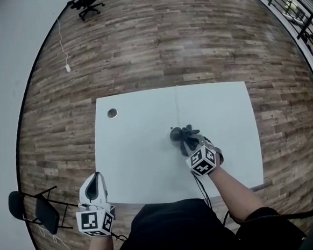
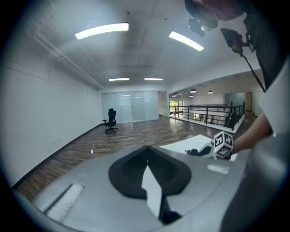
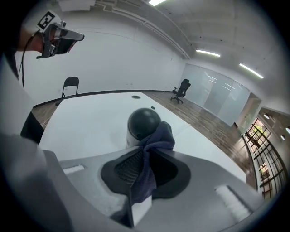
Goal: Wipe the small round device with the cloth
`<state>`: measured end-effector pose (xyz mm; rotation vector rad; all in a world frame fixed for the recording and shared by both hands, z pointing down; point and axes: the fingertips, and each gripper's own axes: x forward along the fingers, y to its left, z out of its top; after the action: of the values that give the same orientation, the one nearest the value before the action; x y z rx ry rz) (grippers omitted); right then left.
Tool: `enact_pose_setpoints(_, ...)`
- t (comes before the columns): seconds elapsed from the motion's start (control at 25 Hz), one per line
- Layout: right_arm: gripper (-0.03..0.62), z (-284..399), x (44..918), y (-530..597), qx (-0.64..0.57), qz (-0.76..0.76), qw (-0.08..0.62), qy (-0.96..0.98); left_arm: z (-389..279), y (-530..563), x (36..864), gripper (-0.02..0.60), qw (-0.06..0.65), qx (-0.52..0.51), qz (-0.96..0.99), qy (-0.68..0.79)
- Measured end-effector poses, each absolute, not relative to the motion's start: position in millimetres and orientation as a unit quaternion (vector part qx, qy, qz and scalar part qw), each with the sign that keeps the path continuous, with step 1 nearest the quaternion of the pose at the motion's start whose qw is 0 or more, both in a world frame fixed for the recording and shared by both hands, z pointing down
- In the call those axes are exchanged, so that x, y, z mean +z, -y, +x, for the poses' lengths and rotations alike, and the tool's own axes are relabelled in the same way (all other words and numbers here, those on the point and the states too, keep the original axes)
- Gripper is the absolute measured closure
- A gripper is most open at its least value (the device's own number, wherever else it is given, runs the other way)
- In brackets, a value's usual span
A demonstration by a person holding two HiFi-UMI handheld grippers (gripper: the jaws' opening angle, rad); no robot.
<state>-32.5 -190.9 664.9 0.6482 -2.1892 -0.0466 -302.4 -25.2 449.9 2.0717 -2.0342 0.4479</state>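
The small round device [image 1: 175,134] is a dark dome on a pale base, standing right of centre on the white table [image 1: 137,150]. In the right gripper view the device [image 3: 143,123] sits just beyond the jaws. My right gripper [image 1: 190,143] is shut on a dark blue cloth [image 3: 151,168], whose bunched end lies against the device's right side. My left gripper [image 1: 95,187] hovers at the table's front left corner, far from the device, with its jaws together and nothing between them. From the left gripper view, the right gripper's marker cube [image 2: 223,145] shows over the table.
A round hole [image 1: 112,113] sits near the table's far left corner. A black folding chair [image 1: 34,210] stands on the wood floor to my left. An office chair [image 1: 87,2] is far off, and a white cable [image 1: 67,67] lies on the floor by the wall.
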Motion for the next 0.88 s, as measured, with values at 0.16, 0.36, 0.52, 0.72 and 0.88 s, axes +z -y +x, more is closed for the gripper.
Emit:
enact_pose_setpoints(0.16, 0.545, -43, 674, 178, -0.007, 0.240, 0.418, 0.876, -302, 18, 447, 0.574, 0.101, 0.157, 0.697, 0.692)
enact_pose_setpoints(0.36, 0.545, -48, 685, 169, -0.001, 0.223, 0.426, 0.877, -298, 8, 445, 0.574, 0.096, 0.164, 0.692, 0.696)
enact_pose_setpoints(0.52, 0.545, -66, 690, 149, 0.010, 0.178, 0.418, 0.891, -302, -1, 447, 0.574, 0.099, 0.172, 0.685, 0.701)
enact_pose_setpoints(0.72, 0.545, -98, 648, 128, 0.000, 0.134, 0.352, 0.926, -306, 5, 443, 0.574, 0.089, 0.159, 0.686, 0.705)
enact_pose_setpoints(0.88, 0.545, -95, 585, 156, -0.055, 0.195, 0.316, 0.927, -315, 12, 440, 0.574, 0.082, 0.135, 0.687, 0.709)
